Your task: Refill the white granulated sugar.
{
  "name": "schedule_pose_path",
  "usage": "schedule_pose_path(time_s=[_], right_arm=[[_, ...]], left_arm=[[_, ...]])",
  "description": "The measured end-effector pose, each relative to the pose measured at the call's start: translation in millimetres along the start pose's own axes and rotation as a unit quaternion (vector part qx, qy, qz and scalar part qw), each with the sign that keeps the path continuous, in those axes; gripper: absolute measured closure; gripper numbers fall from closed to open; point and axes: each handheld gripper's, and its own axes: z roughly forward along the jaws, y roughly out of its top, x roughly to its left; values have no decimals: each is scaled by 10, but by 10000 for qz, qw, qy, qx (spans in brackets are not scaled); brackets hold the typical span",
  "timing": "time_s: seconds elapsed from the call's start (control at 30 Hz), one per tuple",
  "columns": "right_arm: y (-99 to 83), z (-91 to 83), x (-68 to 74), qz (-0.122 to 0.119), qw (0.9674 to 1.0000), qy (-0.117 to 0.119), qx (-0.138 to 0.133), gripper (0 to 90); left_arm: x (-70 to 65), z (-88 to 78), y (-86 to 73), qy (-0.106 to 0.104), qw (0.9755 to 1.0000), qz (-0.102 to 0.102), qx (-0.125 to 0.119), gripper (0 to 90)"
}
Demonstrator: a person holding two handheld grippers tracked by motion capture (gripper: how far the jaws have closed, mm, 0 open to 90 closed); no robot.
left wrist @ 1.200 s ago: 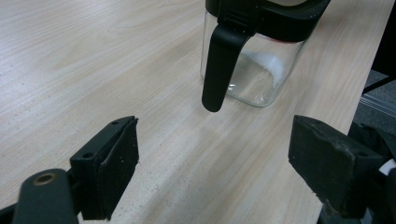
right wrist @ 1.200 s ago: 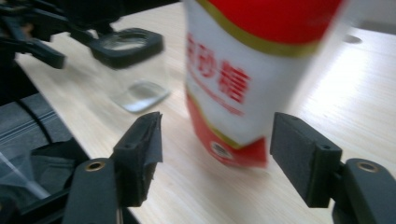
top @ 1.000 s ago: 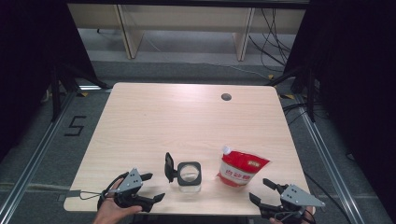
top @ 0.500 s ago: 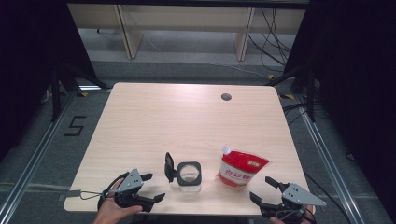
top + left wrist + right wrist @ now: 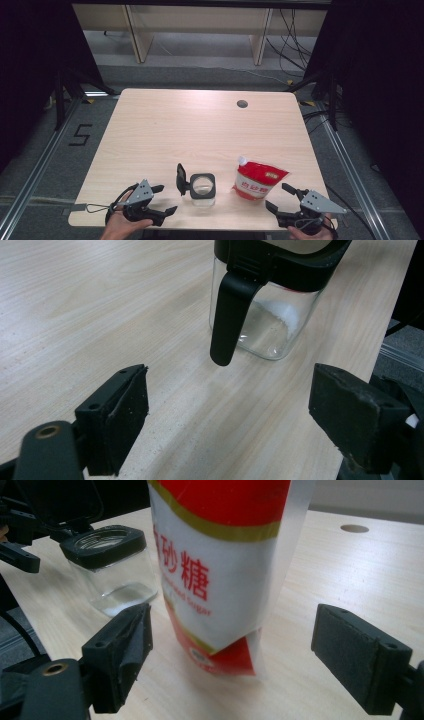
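A clear glass jar (image 5: 202,187) with a black rim stands near the table's front edge, its black flip lid (image 5: 181,179) hanging open on its left side. To its right a red and white sugar pouch (image 5: 257,180) stands upright. My left gripper (image 5: 165,199) rests open on the table left of the jar, and the jar (image 5: 270,315) and lid (image 5: 230,315) are just ahead of its jaws. My right gripper (image 5: 277,196) is open and its jaws have just been opening. The pouch (image 5: 220,570) stands right in front of them, untouched by either pad.
The wooden table (image 5: 200,130) has a round cable hole (image 5: 242,104) at its far right. The jar (image 5: 112,565) stands left of the pouch in the right gripper view. Dark screens flank the table, and pale shelving legs stand behind it.
The right gripper's jaws stand slightly wider than a second ago. The pouch, the jar and the left gripper have stayed where they were.
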Motion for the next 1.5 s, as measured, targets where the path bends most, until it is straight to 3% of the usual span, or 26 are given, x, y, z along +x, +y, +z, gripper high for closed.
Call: schedule_pose_path(time_s=[0.03, 0.2, 0.23, 0.27, 0.3, 0.33, 0.4, 0.5, 0.53, 0.57, 0.6, 0.7, 0.73, 0.83, 0.87, 0.9, 0.93, 1.03, 1.2, 1.27, 1.3, 1.33, 1.37, 1.43, 1.47, 1.5], right_arm=[[11, 54, -47, -113, 9998, 174, 17, 162], [29, 165, -63, -115, 9994, 330, 86, 161], [51, 230, -101, -307, 9987, 391, 62, 162], [56, 245, -93, -236, 9989, 392, 85, 162], [69, 295, -144, -405, 9981, 470, -11, 163], [71, 292, -132, -157, 9986, 505, 89, 162], [75, 327, -162, -118, 9985, 530, 47, 163], [86, 417, -215, -262, 9957, 873, -162, 310], [85, 413, -183, -46, 9955, 924, -181, 337], [99, 404, -187, -118, 9951, 978, -111, 343], [108, 423, -200, -314, 9950, 922, -214, 348], [132, 410, -117, -138, 9974, 706, -82, 366], [144, 409, -113, -255, 9979, 598, -53, 371], [190, 417, 58, -269, 9994, 222, 46, 389], [204, 409, 113, -360, 9993, -18, 93, 392], [206, 427, 171, -306, 9994, -134, 20, 395], [213, 411, 216, -199, 9994, -214, 157, 397], [205, 432, 279, -232, 9990, -382, 85, 391], [151, 479, 194, -143, 9998, -74, -147, 341], [132, 510, 174, -89, 9998, 118, -112, 321], [130, 530, 161, -278, 9994, 88, -189, 315], [129, 540, 158, -305, 9992, 76, -265, 315], [121, 560, 156, -162, 9991, 175, -363, 309], [118, 558, 141, -119, 9989, 265, -365, 297], [117, 568, 121, -263, 9986, 252, -394, 293], [108, 581, 130, -153, 9985, 297, -445, 290]], left_arm=[[2, -14, 4, 16, 10000, 27, 7, 157], [25, -28, 10, 0, 9998, 175, 53, 157], [15, -22, 1, 36, 10000, 26, 43, 157], [13, -19, 1, 24, 10000, 12, 8, 157], [23, -21, 3, 20, 9999, 98, 12, 157], [21, -22, 2, 23, 10000, 74, 7, 157], [20, -22, 2, 32, 10000, 72, 3, 157], [24, -18, 2, 34, 10000, 80, 28, 157], [22, -18, 1, 53, 9999, 81, 28, 157], [20, -18, -1, 50, 10000, 62, 12, 157], [29, -18, 1, 12, 10000, 88, -15, 157], [11, -18, -4, 81, 9999, -91, -33, 157], [30, -30, -4, 133, 9999, 20, 65, 157], [40, -19, -2, 142, 9999, 74, -7, 158], [52, -26, -1, 145, 9998, 92, 57, 158], [41, -23, -6, 170, 9998, -32, 48, 158], [41, -25, -5, 156, 9999, -23, 22, 158], [52, -22, -8, 158, 9998, 51, -53, 158], [48, -21, -4, 164, 9999, 12, -3, 158], [65, -28, -1, 162, 9997, 146, 68, 158], [52, -18, -3, 132, 9999, 62, -2, 158], [45, -20, -8, 143, 9999, -20, 59, 158], [45, -17, -7, 136, 9999, -21, 51, 158], [41, -7, -7, 121, 9999, -23, 9, 159], [42, -13, -6, 140, 9999, 15, 57, 158], [40, -11, -8, 134, 9999, 5, 50, 158]])
